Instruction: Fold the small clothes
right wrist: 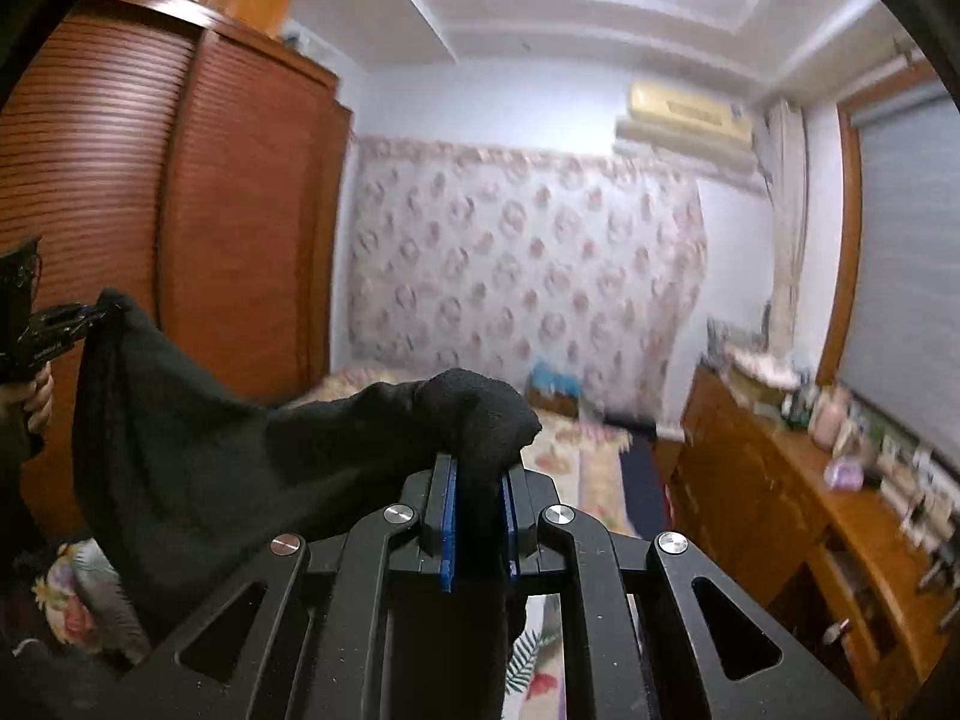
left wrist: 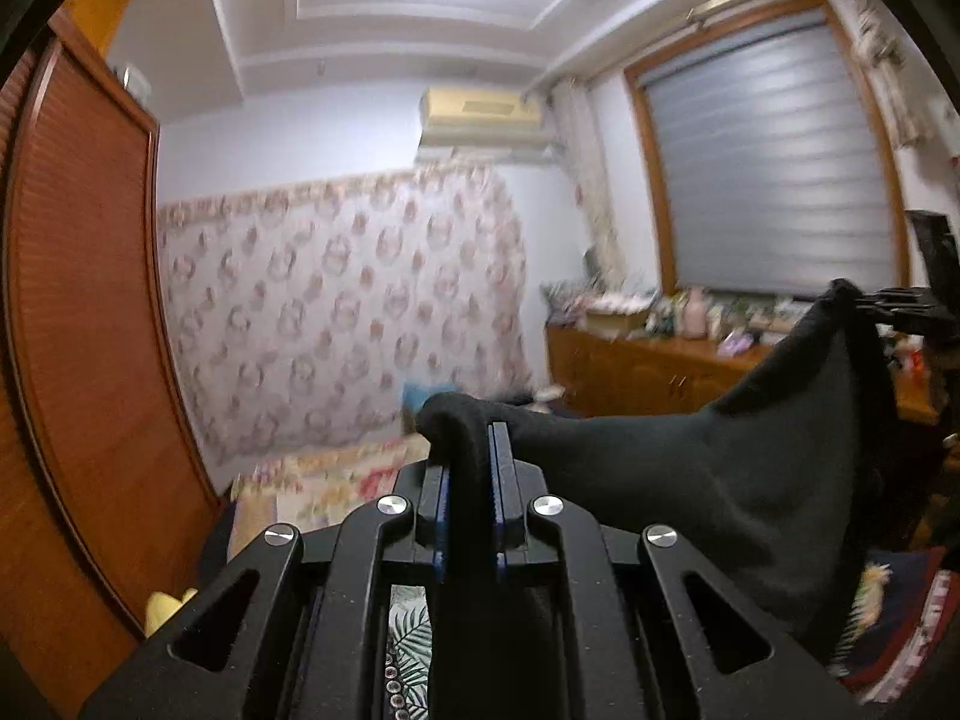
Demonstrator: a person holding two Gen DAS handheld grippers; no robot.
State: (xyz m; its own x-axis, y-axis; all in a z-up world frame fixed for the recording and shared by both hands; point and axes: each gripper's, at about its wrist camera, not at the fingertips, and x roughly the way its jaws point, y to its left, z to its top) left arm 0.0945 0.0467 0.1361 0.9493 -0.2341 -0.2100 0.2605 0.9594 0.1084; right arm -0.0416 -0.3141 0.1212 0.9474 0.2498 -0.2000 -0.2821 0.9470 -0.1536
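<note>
One black garment (left wrist: 750,468) hangs stretched between your two tools, left gripper (left wrist: 474,450) and right gripper (right wrist: 480,474) each clamped on a bunched corner.

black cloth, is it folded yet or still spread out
Spread, not folded: the black cloth hangs stretched in the air between the left gripper and the right gripper, each shut on one corner.

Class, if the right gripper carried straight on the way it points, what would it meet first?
Probably the floral patterned cloth on the far wall; beyond the black garment clamped in the right gripper, nothing nearer shows, though depth is unclear.
</note>
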